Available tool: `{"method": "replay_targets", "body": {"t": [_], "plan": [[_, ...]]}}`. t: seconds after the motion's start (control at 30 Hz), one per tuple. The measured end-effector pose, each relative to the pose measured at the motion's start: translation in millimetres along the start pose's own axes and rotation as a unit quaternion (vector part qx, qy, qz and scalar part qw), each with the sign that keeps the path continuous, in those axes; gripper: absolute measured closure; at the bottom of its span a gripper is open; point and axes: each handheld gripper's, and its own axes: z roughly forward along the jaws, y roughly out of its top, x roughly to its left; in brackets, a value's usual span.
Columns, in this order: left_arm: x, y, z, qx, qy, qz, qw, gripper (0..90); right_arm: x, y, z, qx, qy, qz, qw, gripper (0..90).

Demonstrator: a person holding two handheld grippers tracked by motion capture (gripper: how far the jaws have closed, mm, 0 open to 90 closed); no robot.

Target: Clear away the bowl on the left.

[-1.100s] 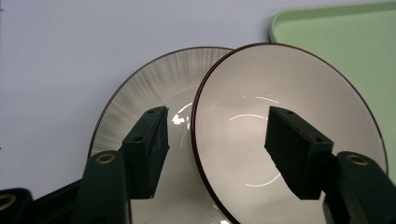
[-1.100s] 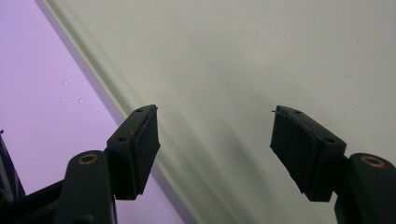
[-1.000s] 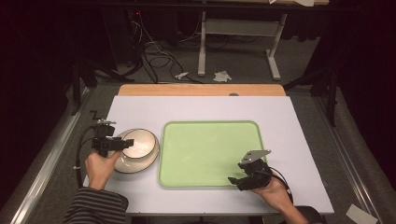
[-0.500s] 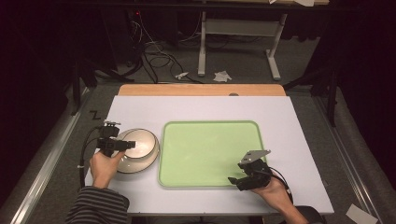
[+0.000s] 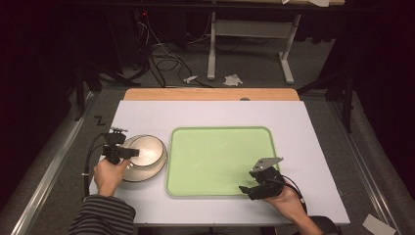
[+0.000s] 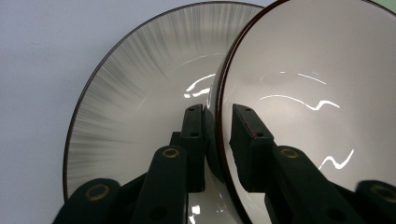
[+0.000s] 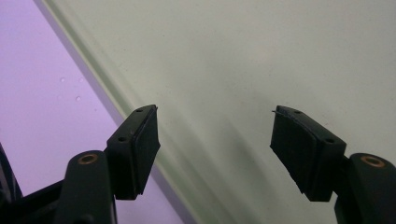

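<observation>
A white bowl [image 5: 147,148] with a dark rim sits on a grey-streaked plate [image 5: 143,176] at the table's left, just left of the green tray [image 5: 220,156]. My left gripper [image 5: 128,152] is at the bowl's near-left rim. In the left gripper view the gripper [image 6: 219,126] is shut on the rim, one jaw inside the bowl [image 6: 317,84] and one outside, over the plate [image 6: 135,112]. My right gripper [image 5: 247,190] rests at the tray's front right corner. In the right gripper view it [image 7: 215,135] stands open over the tray's edge [image 7: 261,56], holding nothing.
The white table top [image 5: 303,122] has bare room behind and right of the tray. A wooden strip [image 5: 210,94] runs along its far edge. Cables and a desk frame lie on the dark floor beyond. The table top [image 7: 42,93] shows beside the tray.
The left hand has shifted only slightly at the bowl's rim. The right gripper has stayed where it was.
</observation>
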Motion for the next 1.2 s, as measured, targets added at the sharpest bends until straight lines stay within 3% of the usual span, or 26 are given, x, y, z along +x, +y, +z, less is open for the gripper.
{"method": "replay_targets", "body": {"t": [0.27,0.6,0.83,0.93,1.2], "plan": [[3.3,0.5,-1.1,0.001,-0.024,-0.013,0.9996,80.5,-0.5,-0.3,0.7,0.003,0.000,-0.001,1.0000,33.7],[1.1,0.8,-4.0,-0.009,-0.036,-0.017,0.9992,82.5,-1.6,-0.4,0.0,0.002,0.002,-0.007,1.0000,33.8],[-1.7,0.1,-7.6,-0.014,-0.027,-0.008,0.9995,82.3,0.3,-0.2,-1.4,-0.003,0.000,0.004,1.0000,33.8],[-1.4,0.2,-9.0,-0.013,-0.025,-0.005,0.9996,82.2,-1.1,-0.5,-1.7,0.001,0.001,-0.003,1.0000,33.8],[-4.1,1.7,-22.7,-0.049,-0.032,-0.005,0.9983,81.7,-0.8,-0.3,-1.3,-0.001,0.001,-0.006,1.0000,33.8]]}}
